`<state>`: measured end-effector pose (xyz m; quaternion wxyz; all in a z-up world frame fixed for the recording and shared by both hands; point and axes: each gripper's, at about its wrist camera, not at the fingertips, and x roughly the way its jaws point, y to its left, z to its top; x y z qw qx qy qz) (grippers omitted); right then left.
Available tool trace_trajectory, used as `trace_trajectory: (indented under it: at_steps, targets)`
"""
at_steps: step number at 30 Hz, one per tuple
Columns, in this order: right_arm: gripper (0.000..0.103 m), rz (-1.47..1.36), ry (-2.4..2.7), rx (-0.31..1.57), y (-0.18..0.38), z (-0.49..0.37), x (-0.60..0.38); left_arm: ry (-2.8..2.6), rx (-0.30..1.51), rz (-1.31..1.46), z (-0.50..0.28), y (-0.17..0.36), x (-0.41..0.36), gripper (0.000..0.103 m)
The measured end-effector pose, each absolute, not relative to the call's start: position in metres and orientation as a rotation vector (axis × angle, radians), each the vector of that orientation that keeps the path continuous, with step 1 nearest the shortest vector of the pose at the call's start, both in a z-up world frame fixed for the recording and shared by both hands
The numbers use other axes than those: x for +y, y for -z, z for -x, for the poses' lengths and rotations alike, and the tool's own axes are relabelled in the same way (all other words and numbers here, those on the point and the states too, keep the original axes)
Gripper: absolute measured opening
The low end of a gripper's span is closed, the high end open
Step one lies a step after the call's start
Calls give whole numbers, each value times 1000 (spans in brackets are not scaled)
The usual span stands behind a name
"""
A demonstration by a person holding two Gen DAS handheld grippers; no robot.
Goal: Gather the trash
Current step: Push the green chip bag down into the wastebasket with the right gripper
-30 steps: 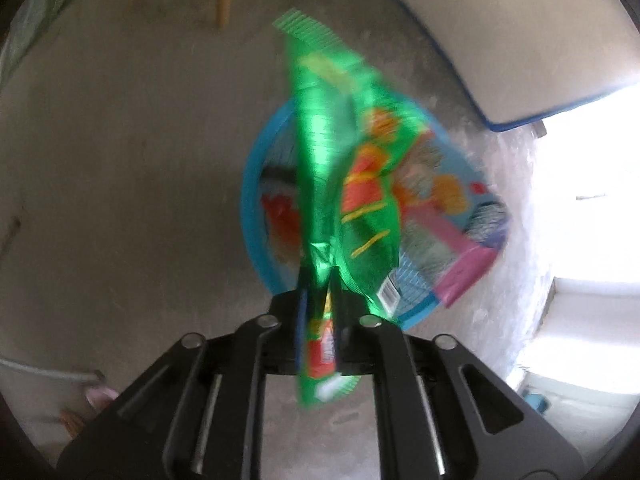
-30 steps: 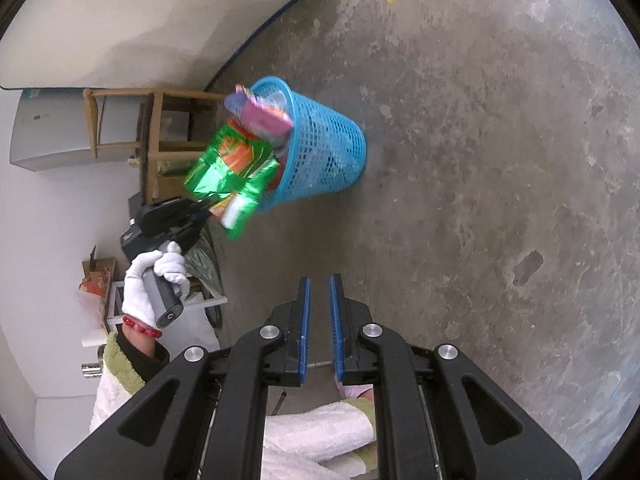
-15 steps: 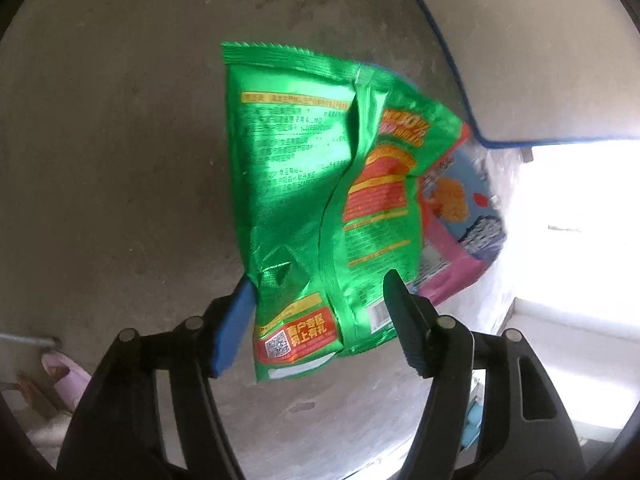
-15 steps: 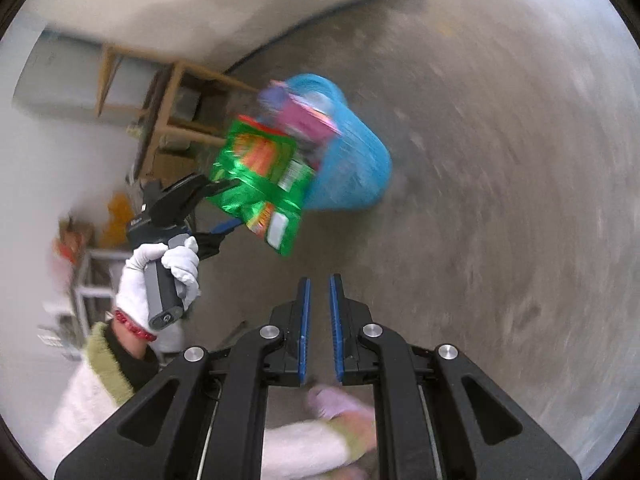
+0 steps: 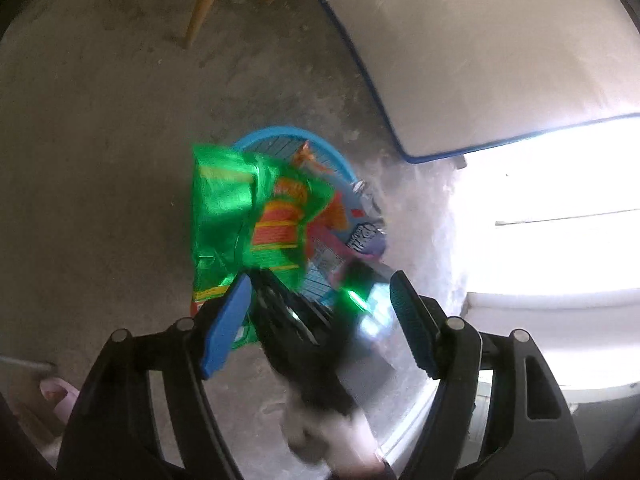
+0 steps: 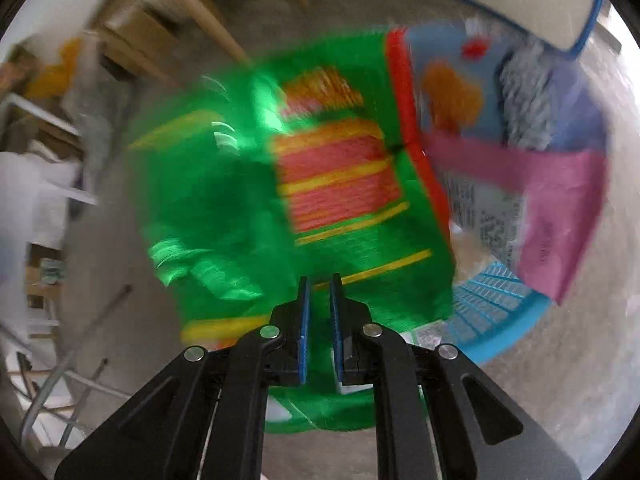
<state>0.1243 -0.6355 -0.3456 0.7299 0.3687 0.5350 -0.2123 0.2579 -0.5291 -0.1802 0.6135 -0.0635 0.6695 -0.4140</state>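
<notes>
green snack bag sits half over the already stuffed blue basket, still needs pushing in; left gripper opening with nothing pinched, right gripper closed and empty

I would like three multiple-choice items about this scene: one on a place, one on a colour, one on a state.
1. Where is the green snack bag?
A. at the rim of the blue basket
B. under the wooden legs
C. on the white wall

2. What colour are the pads of the left hand-held gripper?
A. red
B. blue
C. yellow

3. How do the jaws of the right hand-held gripper stand?
A. spread wide
B. clamped on the basket
C. nearly together, with nothing between them

Answers: 1 A, the bag overlaps the basket's rim; 2 B, both pads are blue; 3 C, only a narrow empty gap parts them.
</notes>
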Motion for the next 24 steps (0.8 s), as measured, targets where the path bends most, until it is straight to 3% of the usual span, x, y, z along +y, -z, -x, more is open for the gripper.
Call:
trace_trajectory:
  at_steps: [7,12,21,24]
  targets:
    - [10,-773,506,1295,370,-143,-658,1085,1368,116,-255,88,-468,68]
    - [9,-764,556,1420,404,-156,-667,1112,1266,104,-249,33,-383,68]
    - [8,-703,672,1498,426,-174,-668,967,1165,88,-241,-5,-250,68]
    - [21,-709,673,1424,407,-166,-660,920,1148,109,-233,-12,-206,69]
